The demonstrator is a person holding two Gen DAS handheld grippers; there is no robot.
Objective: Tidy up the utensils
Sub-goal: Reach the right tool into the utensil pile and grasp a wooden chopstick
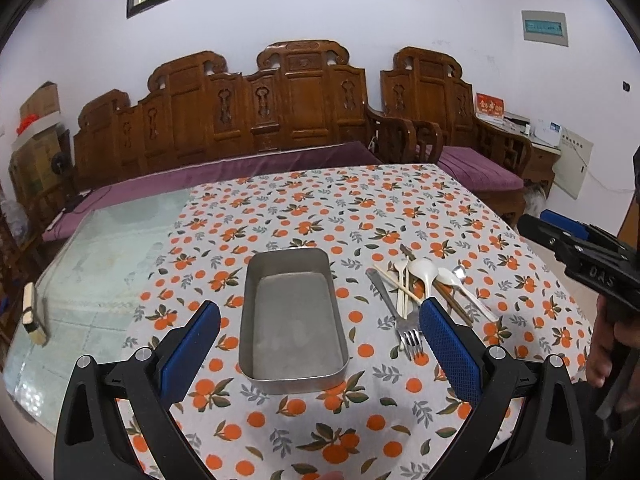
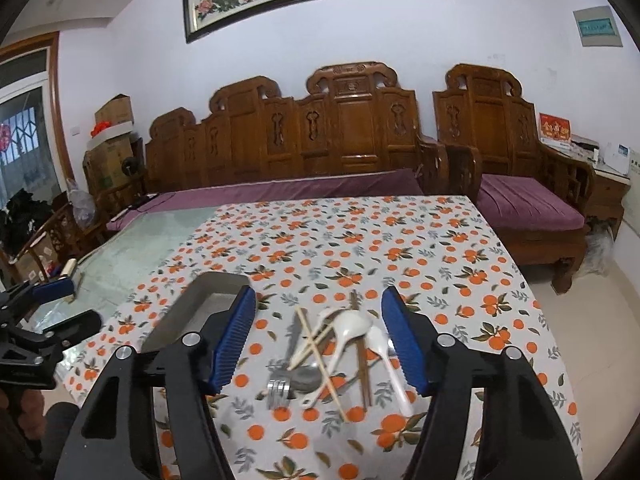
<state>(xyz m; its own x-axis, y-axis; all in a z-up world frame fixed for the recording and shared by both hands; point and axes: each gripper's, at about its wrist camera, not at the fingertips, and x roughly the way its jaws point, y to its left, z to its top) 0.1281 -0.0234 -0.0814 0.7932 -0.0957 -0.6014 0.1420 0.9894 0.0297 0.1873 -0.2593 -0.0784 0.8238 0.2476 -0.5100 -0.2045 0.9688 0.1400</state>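
Note:
An empty metal tray stands on the orange-print tablecloth, between my open left gripper's blue fingers. To its right lies a pile of utensils: metal forks, white spoons, chopsticks and a metal spoon. In the right wrist view my open right gripper hovers over the same pile, with the white spoons and forks between its fingers. The tray is to its left, partly hidden by the left finger. Both grippers are empty.
The table's left part is bare glass with a small block near its edge. A carved wooden sofa and chair with purple cushions stand behind the table. The right gripper shows at the right edge of the left wrist view.

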